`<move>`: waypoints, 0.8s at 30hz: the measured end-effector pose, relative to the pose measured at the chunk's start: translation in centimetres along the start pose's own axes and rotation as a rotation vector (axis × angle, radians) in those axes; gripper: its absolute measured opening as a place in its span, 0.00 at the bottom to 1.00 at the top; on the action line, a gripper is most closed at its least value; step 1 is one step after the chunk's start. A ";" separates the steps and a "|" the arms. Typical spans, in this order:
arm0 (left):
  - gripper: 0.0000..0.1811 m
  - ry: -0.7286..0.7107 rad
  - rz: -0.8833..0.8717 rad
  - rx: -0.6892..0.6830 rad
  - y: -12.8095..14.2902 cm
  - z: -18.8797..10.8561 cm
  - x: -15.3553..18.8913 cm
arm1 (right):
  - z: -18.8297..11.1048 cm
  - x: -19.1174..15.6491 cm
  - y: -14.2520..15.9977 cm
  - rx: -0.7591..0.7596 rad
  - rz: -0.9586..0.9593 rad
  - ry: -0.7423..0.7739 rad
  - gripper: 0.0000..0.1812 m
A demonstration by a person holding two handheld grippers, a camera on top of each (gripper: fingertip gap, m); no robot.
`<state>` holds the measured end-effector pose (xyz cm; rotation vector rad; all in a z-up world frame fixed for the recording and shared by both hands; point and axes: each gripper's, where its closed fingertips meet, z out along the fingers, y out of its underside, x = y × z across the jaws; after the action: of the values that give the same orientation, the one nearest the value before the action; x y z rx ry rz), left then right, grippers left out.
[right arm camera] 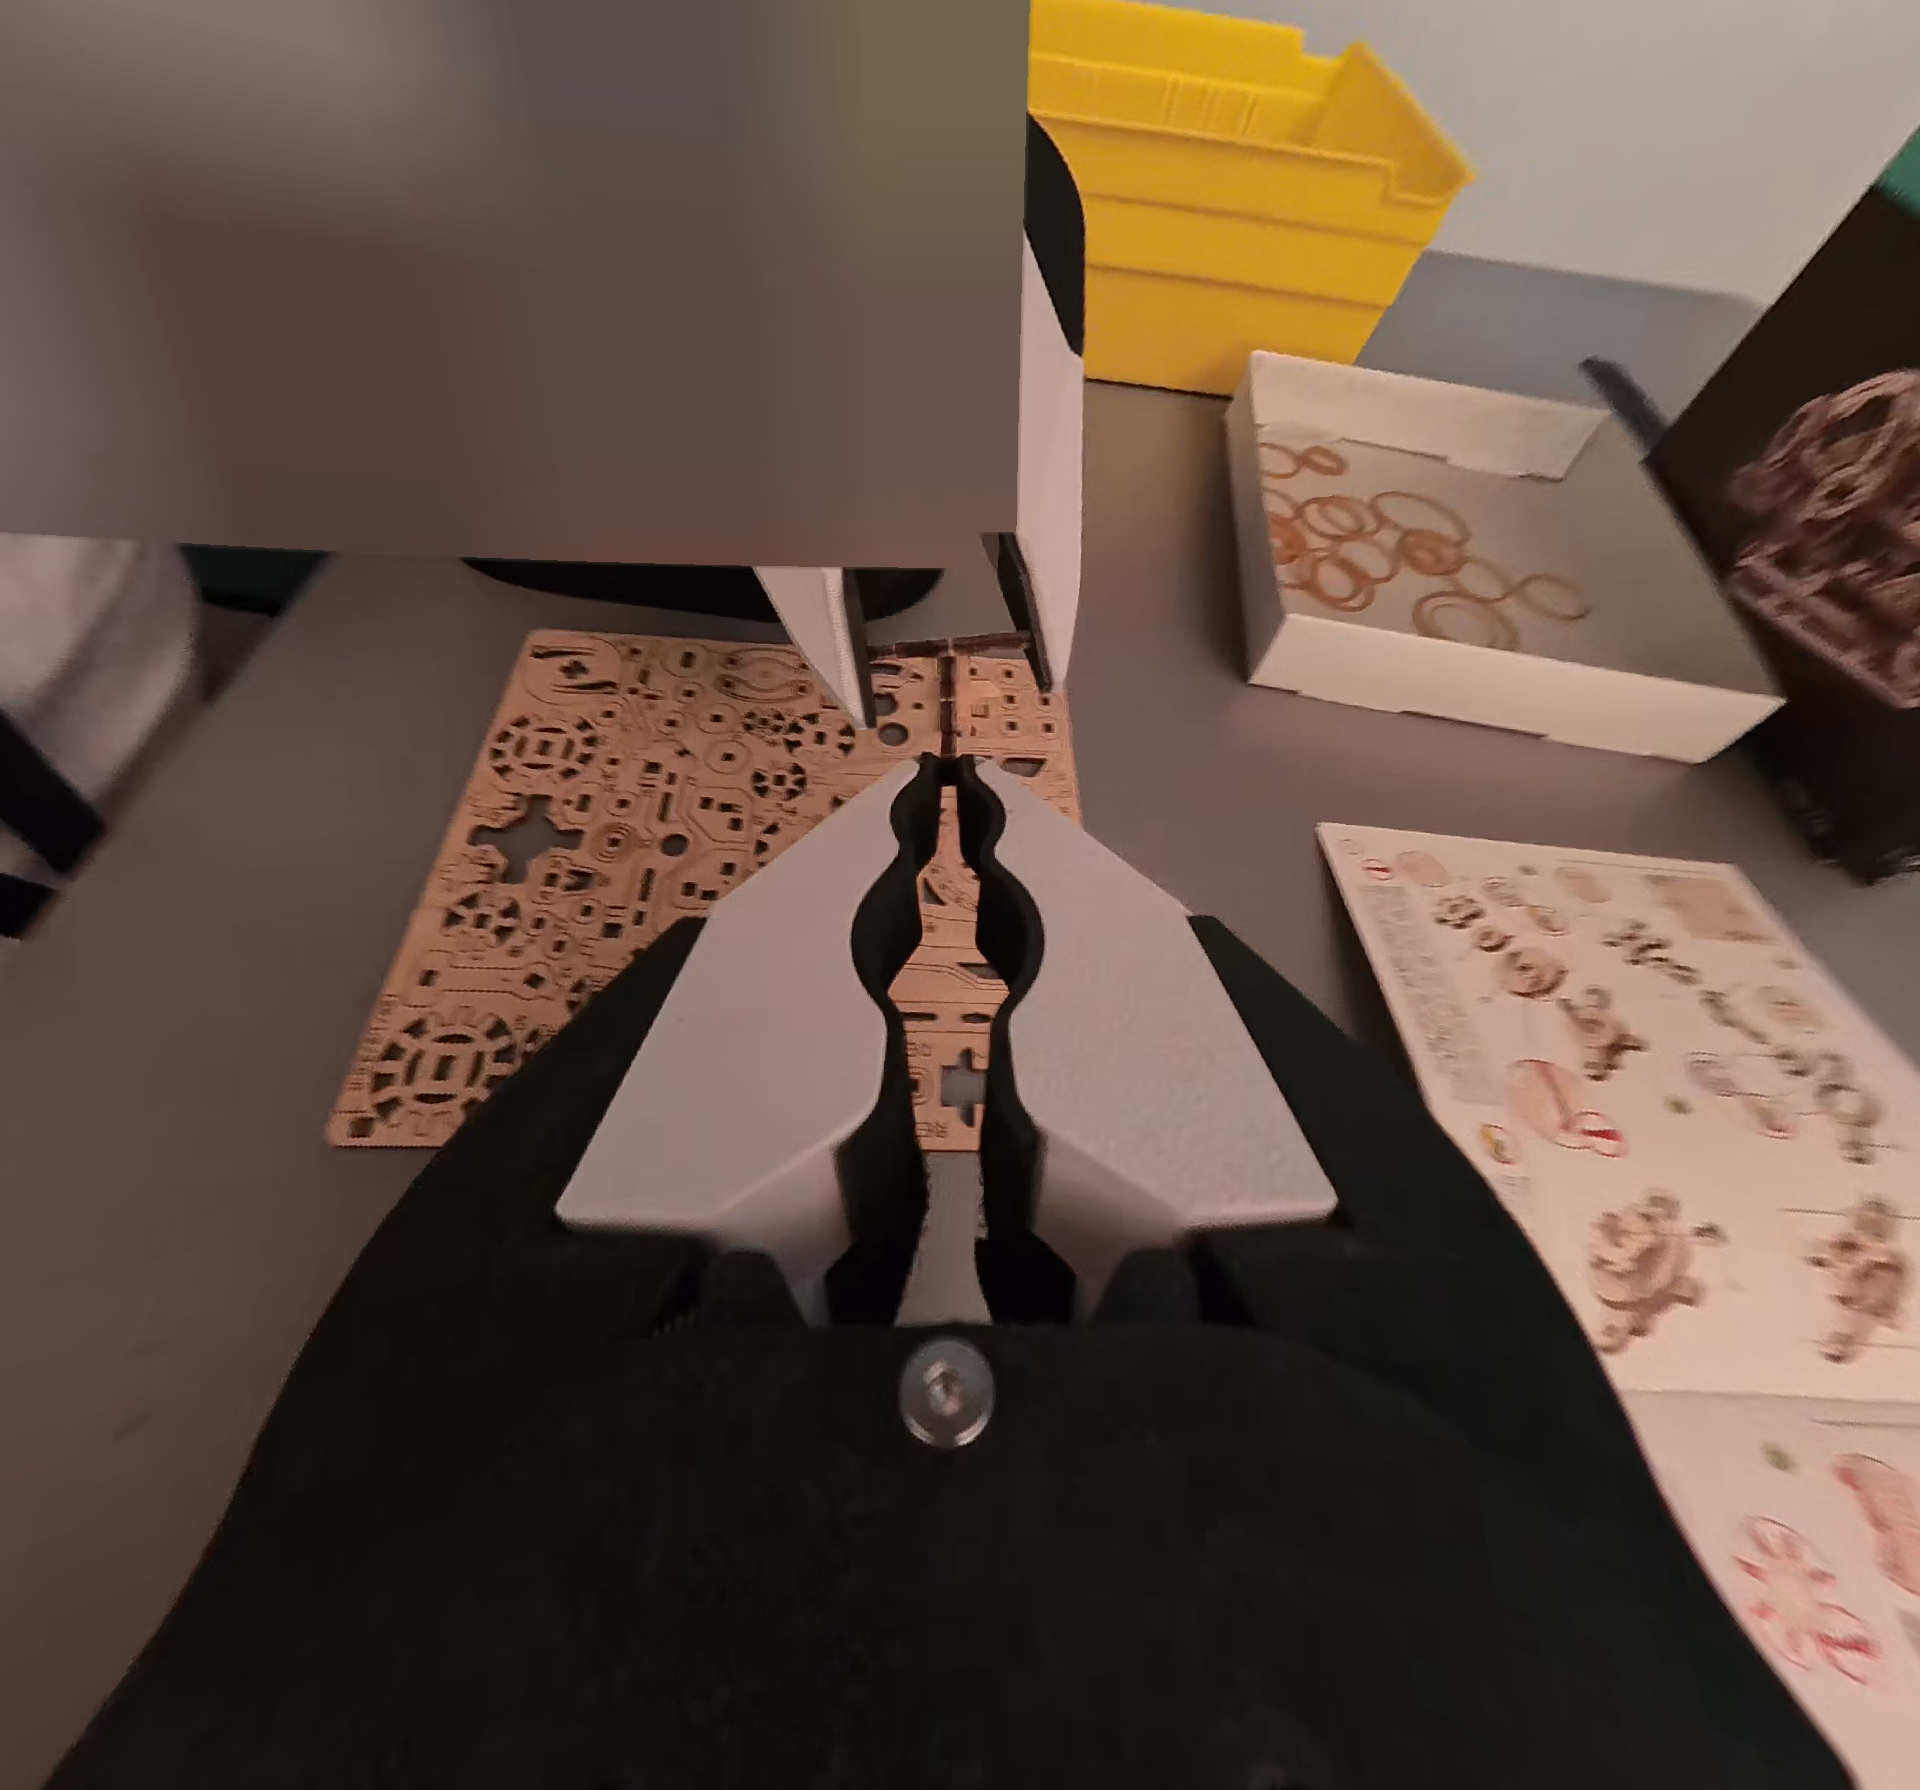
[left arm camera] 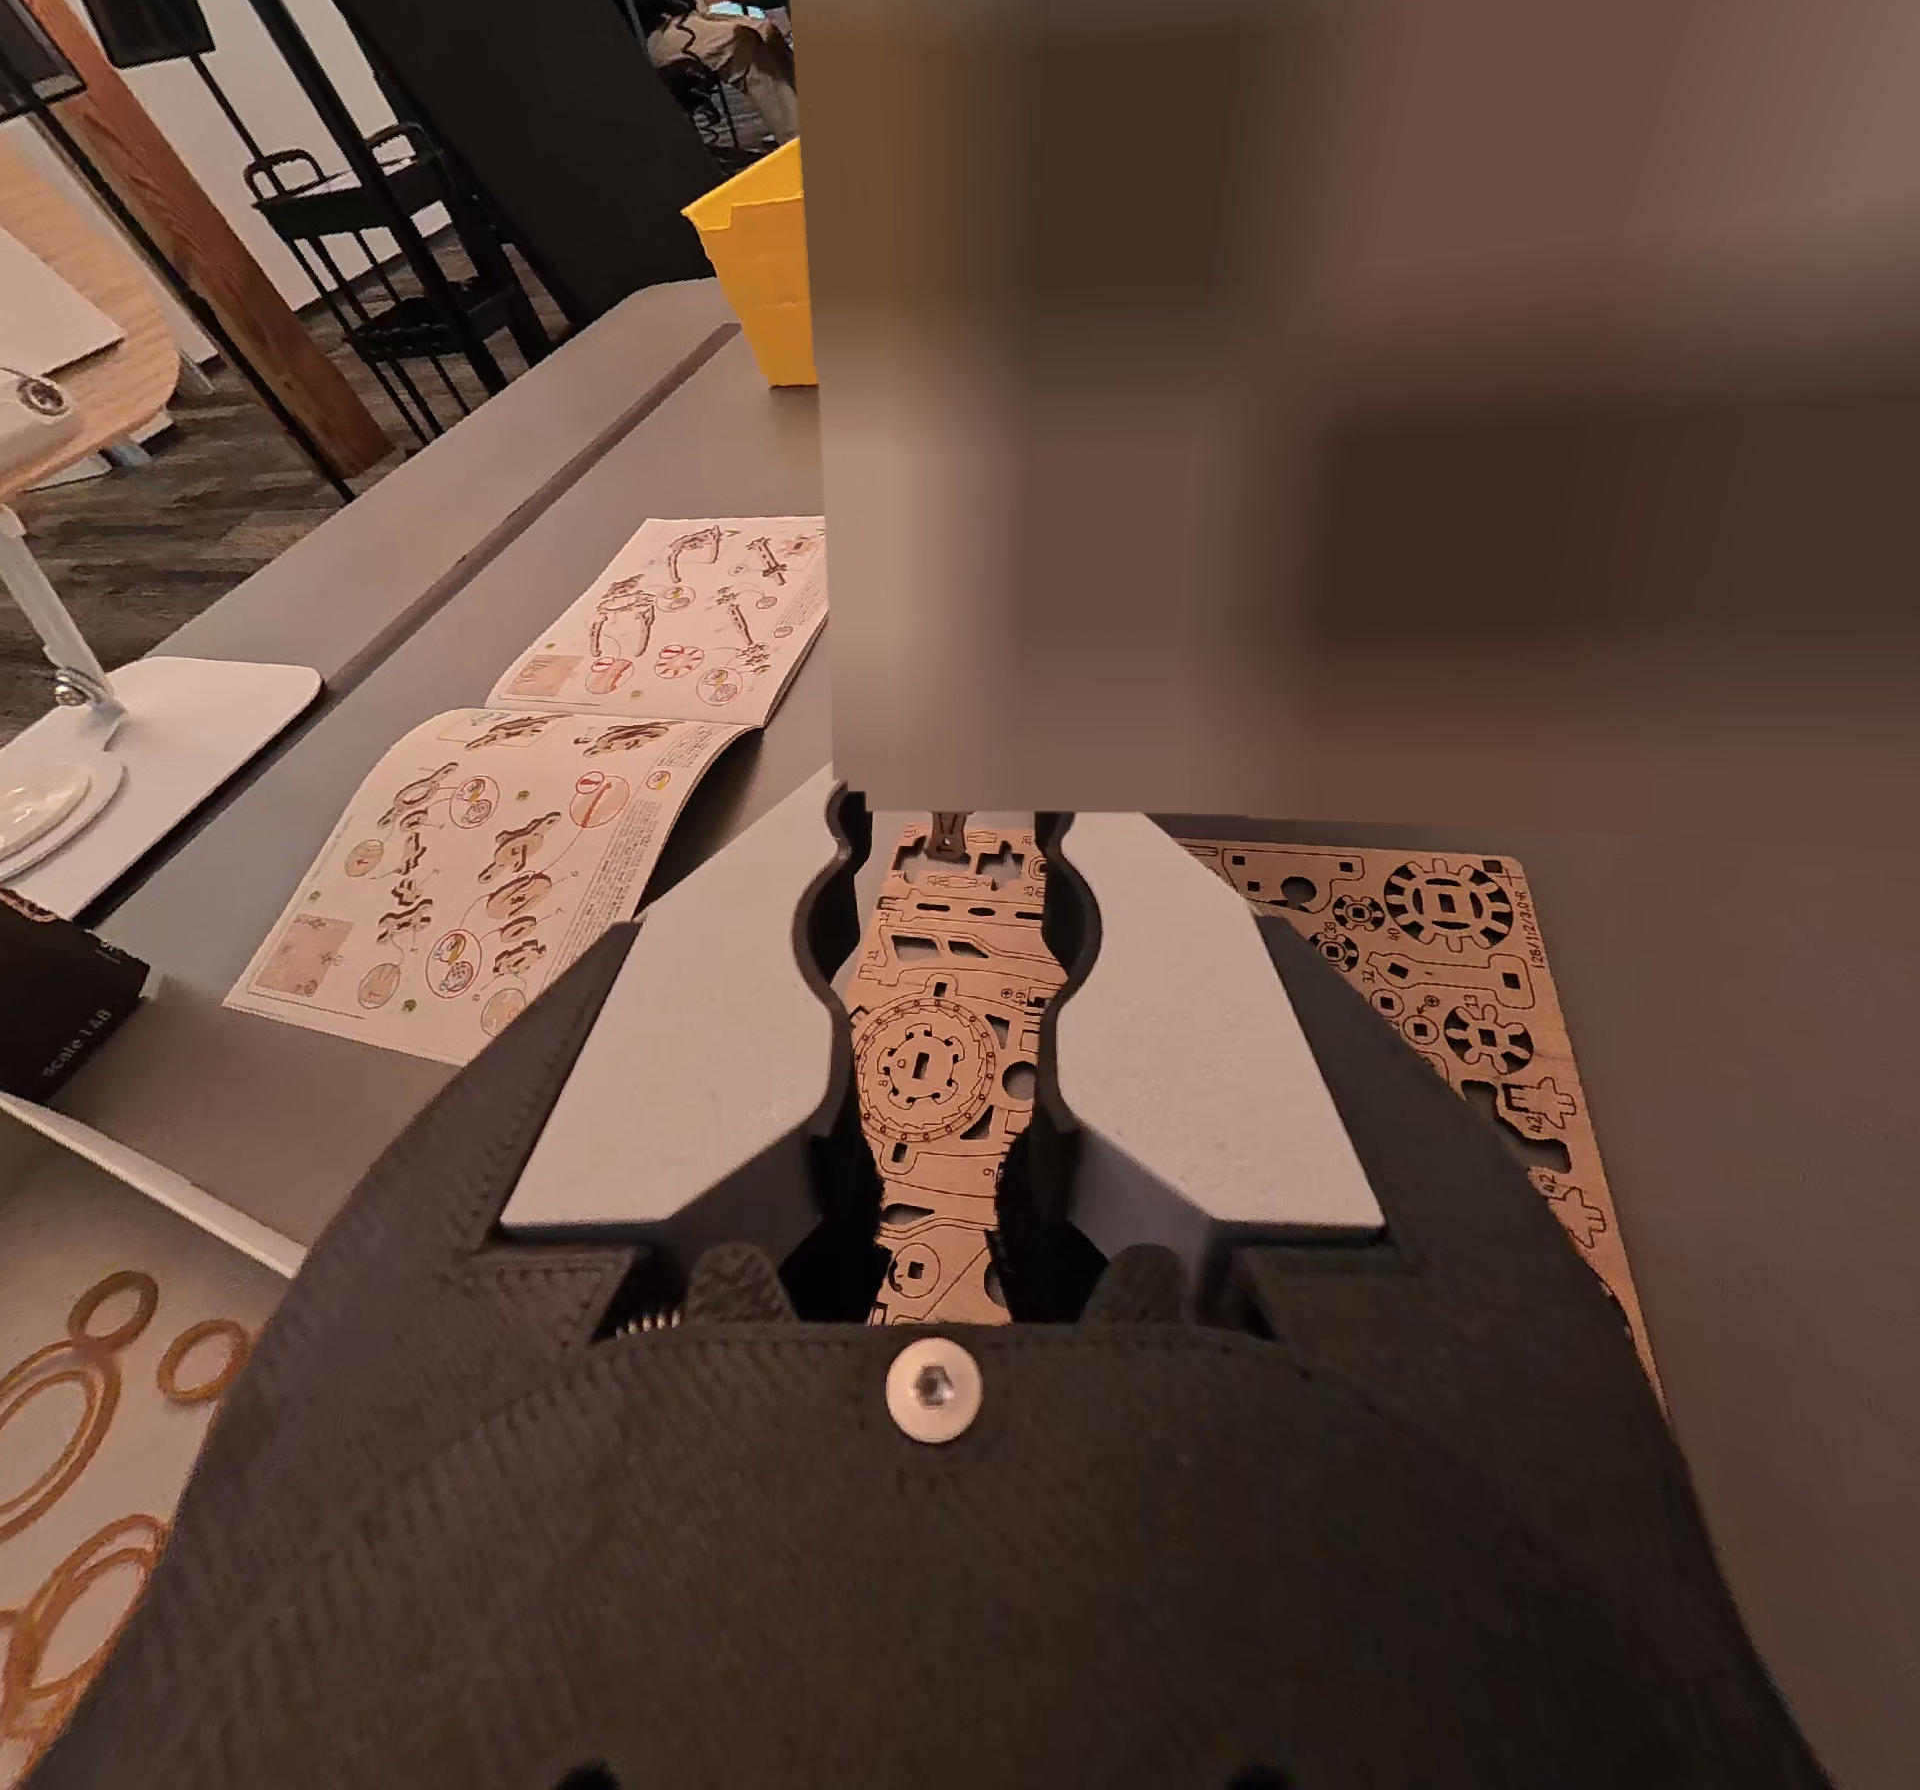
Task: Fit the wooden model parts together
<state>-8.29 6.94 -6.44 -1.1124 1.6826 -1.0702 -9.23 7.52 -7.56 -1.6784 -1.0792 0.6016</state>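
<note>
Nearby, yellow bin [right arm camera: 1236,213], booklet [left arm camera: 520,867].

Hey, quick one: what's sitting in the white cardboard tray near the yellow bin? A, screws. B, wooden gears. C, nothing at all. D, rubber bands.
D: the white tray in front of the yellow bin holds a scatter of tan rubber bands, seen in the right wrist view.
</note>
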 end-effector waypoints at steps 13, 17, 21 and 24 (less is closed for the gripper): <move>0.16 0.186 -0.208 0.075 -0.9 -0.6 0.8 | -0.6 -0.8 -0.9 0.087 0.066 -0.098 0.01; 0.16 0.232 -0.342 0.130 -1.5 -1.1 0.1 | -1.1 -0.1 -2.2 0.161 0.171 -0.095 0.01; 0.16 0.274 -0.462 0.169 -1.7 -1.3 -0.4 | -1.1 0.5 -2.6 0.178 0.237 -0.066 0.00; 0.16 0.336 -0.575 0.242 -2.6 -1.8 -0.7 | -0.9 0.3 -3.0 0.178 0.261 -0.056 0.00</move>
<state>-9.20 7.36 -3.36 -1.3463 1.4486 -1.8585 -9.48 7.62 -4.42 -1.6645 -0.8240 0.8906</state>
